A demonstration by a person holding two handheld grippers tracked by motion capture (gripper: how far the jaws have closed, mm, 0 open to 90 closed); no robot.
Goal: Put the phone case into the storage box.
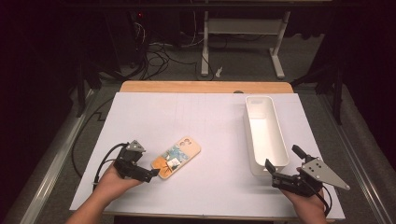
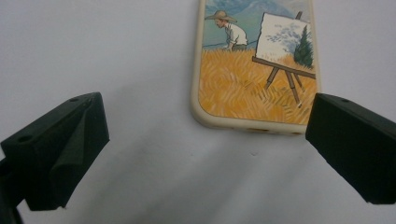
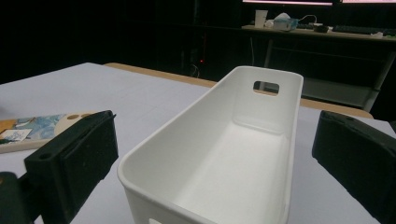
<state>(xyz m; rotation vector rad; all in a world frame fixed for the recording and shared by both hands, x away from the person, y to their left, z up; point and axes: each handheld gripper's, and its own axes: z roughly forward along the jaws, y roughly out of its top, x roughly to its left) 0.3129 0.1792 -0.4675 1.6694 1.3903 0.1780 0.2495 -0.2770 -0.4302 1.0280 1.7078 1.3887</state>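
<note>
A phone case (image 1: 176,157) with a painted field scene lies flat on the white sheet, left of centre. My left gripper (image 1: 150,171) is open just short of its near end; in the left gripper view the phone case (image 2: 257,70) lies ahead between the wide-apart jaws, untouched. A long white bin (image 1: 265,134) stands on the right of the table. My right gripper (image 1: 271,171) is open at the bin's near end. In the right gripper view the bin (image 3: 224,154) is empty, with a handle slot in its far wall, and the phone case (image 3: 32,128) shows at far left.
A white sheet (image 1: 205,126) covers the table, whose wooden edge (image 1: 205,87) shows at the back. Beyond it are desk legs (image 1: 204,44) and cables on the floor. A dark desk with a cup and tissue box (image 3: 280,21) stands in the background.
</note>
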